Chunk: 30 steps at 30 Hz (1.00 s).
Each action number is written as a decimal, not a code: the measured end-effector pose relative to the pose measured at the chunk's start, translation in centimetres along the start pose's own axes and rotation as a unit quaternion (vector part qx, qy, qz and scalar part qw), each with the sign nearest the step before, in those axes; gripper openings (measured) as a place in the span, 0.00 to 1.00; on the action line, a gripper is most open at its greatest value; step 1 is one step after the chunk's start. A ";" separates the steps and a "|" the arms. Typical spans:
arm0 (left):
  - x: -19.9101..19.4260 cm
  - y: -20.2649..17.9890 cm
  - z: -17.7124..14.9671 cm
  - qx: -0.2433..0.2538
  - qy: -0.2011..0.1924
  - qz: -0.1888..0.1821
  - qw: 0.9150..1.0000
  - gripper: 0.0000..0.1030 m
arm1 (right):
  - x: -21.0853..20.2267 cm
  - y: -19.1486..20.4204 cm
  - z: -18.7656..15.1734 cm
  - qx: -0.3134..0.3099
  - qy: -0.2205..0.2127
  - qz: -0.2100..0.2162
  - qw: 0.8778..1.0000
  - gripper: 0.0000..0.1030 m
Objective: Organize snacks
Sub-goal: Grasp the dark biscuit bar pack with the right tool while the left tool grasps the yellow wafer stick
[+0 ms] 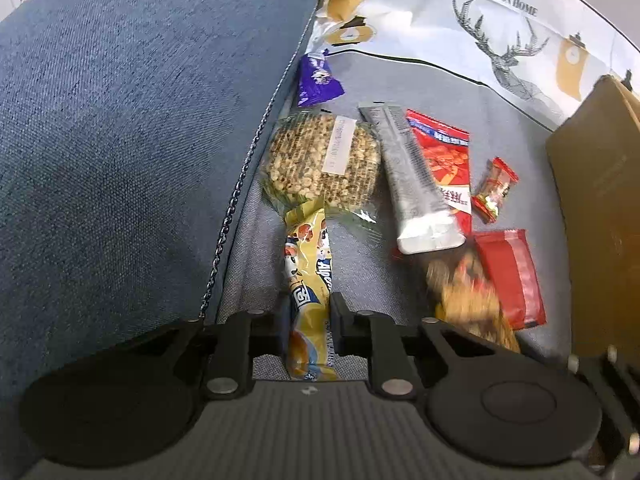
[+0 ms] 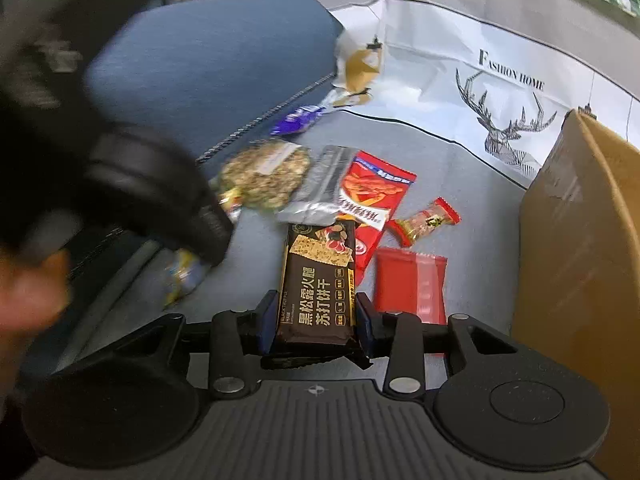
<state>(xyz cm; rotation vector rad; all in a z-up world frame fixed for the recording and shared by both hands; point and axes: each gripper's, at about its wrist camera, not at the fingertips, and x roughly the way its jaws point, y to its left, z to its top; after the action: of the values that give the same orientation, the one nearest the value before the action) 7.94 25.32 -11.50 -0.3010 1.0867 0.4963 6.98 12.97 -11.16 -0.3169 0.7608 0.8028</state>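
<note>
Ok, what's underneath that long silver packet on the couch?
The silver packet lies across a red snack bag, covering its left side; anything else beneath is hidden.

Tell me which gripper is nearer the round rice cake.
Left. The left gripper, shut on a yellow packet, sits just below the rice cake. The right gripper, holding a brown cracker pack, is farther away.

The right gripper clamps a dark brown cracker packet between its jaws above a grey cushion. Beyond lie a red pouch, a silver packet and a cardboard box at the right.
</note>
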 end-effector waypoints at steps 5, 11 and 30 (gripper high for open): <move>-1.1 0.3 -0.1 -0.003 -0.023 -0.038 0.999 0.21 | -3.1 1.7 -2.2 -0.010 -0.001 0.020 1.000 0.40; -1.9 -1.0 -0.9 0.036 -0.017 -0.108 0.993 0.21 | -5.2 2.3 -5.6 -0.022 -0.009 0.007 1.000 0.40; 0.6 -4.1 -1.8 0.123 0.035 -0.095 0.987 0.35 | -3.2 0.6 -5.9 0.024 0.017 0.010 1.000 0.52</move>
<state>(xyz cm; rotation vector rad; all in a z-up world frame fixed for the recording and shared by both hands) 8.93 21.18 -12.82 -0.2024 1.1619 0.1795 2.17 8.62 -12.90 -0.2811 0.8145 0.7988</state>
